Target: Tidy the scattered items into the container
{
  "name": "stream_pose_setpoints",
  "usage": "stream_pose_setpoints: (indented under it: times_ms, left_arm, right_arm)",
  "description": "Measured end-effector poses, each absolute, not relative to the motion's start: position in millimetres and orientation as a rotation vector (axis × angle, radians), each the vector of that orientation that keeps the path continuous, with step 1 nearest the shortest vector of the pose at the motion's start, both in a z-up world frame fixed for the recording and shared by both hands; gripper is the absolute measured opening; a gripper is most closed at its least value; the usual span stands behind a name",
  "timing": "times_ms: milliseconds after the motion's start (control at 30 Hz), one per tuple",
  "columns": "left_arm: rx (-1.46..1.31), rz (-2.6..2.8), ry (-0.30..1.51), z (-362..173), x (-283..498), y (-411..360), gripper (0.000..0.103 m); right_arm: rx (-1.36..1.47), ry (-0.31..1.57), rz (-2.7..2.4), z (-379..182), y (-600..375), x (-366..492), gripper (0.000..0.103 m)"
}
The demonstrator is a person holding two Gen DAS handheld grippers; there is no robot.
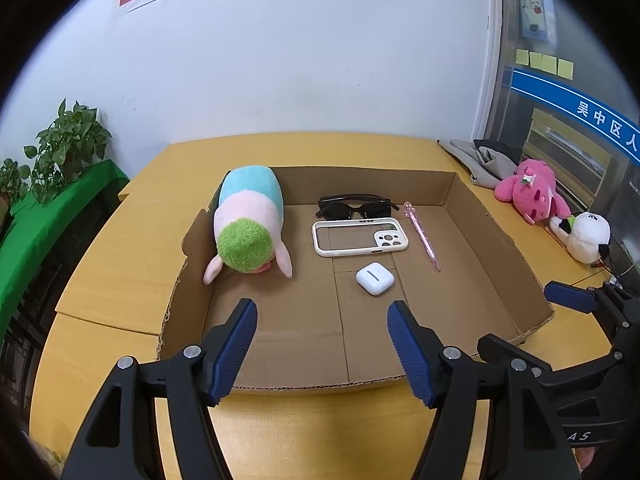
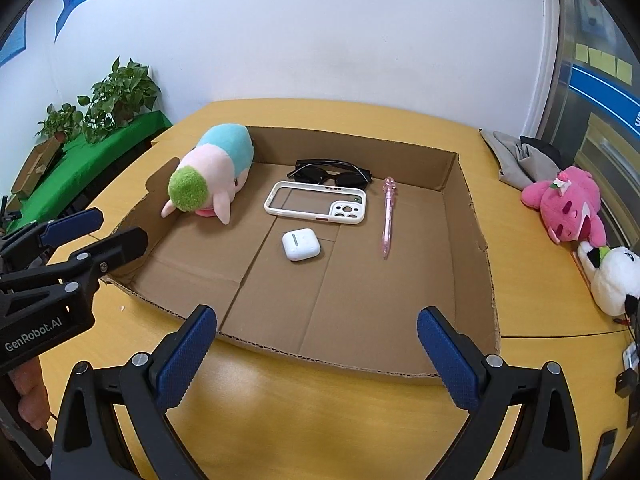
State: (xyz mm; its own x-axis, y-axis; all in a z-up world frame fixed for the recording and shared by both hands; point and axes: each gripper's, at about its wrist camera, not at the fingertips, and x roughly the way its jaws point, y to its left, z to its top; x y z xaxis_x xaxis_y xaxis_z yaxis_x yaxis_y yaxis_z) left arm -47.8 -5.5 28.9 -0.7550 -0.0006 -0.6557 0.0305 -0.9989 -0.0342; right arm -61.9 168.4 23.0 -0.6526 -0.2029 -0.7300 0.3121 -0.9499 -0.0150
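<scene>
Holding both tongs wide and empty, you've got them hovering over the near edge of the tabletop (image 1: 120, 240), just short of the cardboard tray (image 1: 496, 248). Your left tongs (image 1: 322, 320) gape over the tray's near wall, blue pads parted, nothing between them. Your right tongs (image 2: 316, 330) do the same a little further along that near edge, equally spread and bare.

Inside the tray, everything sits flat on the cardboard floor. The plush toy (image 1: 248, 224) with the green tuft leans against the tray's left wall. Black sunglasses (image 1: 356, 208) lie toward the far wall, and the white phone case (image 1: 360, 238) rests just in front of them, nearly touching. The pink pen (image 1: 424, 238) lies beside the case on the right, pointing from the far wall toward you. The white earbud case (image 1: 375, 278) sits alone, nearest your tongs.

Off the tray, along the right edge of the tabletop, a pink plush (image 2: 568, 204) and a panda plush (image 2: 612, 276) lie close together, with grey cloth (image 2: 516, 156) heaped toward the far right corner.
</scene>
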Motion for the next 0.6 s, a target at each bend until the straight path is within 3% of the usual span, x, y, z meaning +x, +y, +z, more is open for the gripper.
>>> stream_pose_setpoints:
  times_ms: [600]
  left_arm:
    - [1.140, -2.927, 0.084, 21.1, -55.2, -5.1, 0.067]
  right_arm:
    - [1.158, 0.187, -2.603, 12.9, 167.0, -65.2, 0.102]
